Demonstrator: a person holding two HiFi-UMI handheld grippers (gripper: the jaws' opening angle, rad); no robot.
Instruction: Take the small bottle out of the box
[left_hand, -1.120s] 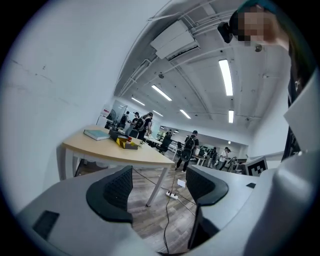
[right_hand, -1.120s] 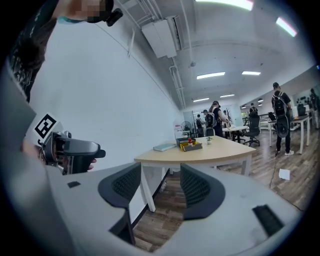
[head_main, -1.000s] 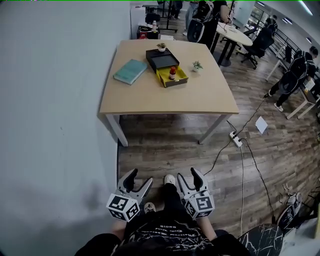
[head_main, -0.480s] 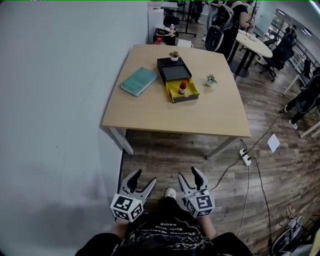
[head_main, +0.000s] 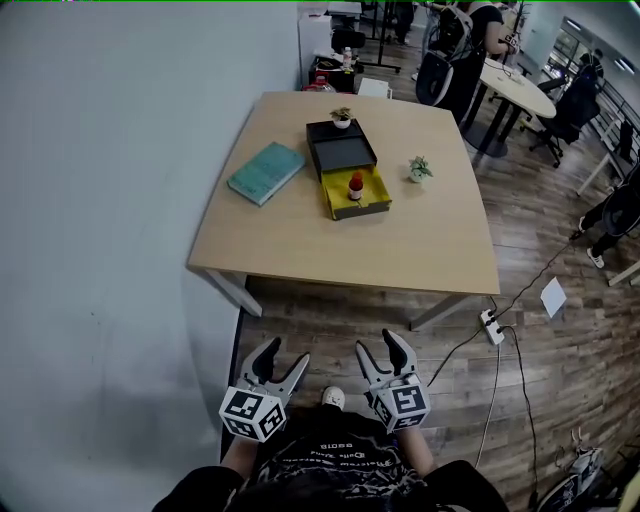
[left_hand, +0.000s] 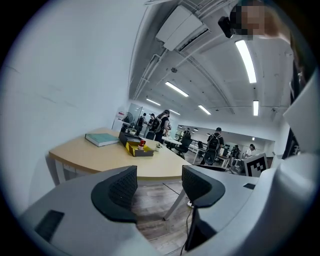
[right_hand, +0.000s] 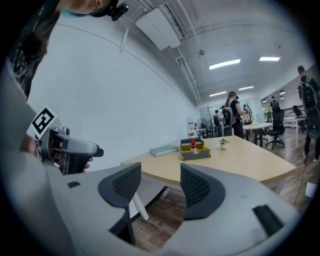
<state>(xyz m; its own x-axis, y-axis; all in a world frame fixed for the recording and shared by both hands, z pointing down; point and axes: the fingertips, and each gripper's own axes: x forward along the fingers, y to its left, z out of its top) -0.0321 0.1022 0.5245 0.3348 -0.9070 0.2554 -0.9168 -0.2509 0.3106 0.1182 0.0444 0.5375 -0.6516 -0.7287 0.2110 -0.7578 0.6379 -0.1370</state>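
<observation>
Holding left gripper (head_main: 282, 355) and right gripper (head_main: 380, 348) low over wood floor (head_main: 340, 315), well short of yellow box (head_main: 362, 211), both aimed roughly toward it. Showing left jaws spread wide, nothing between pads. Same on right: spread, empty. Seeing small bottle (head_main: 356, 184), red cap, upright inside box near its middle, untouched. Noting black tray (head_main: 340, 150) touching far side of box, tiny plant (head_main: 342, 117) on the tray's far edge, second plant (head_main: 419, 168) right of box, teal book (head_main: 266, 172) left of box and apart from it, table (head_main: 420, 250) under box. Judging task barely begun: no reach, no contact, nothing lifted. Left to do: close the gap to box, bring one gripper around bottle, pinch, lift clear of box walls.
</observation>
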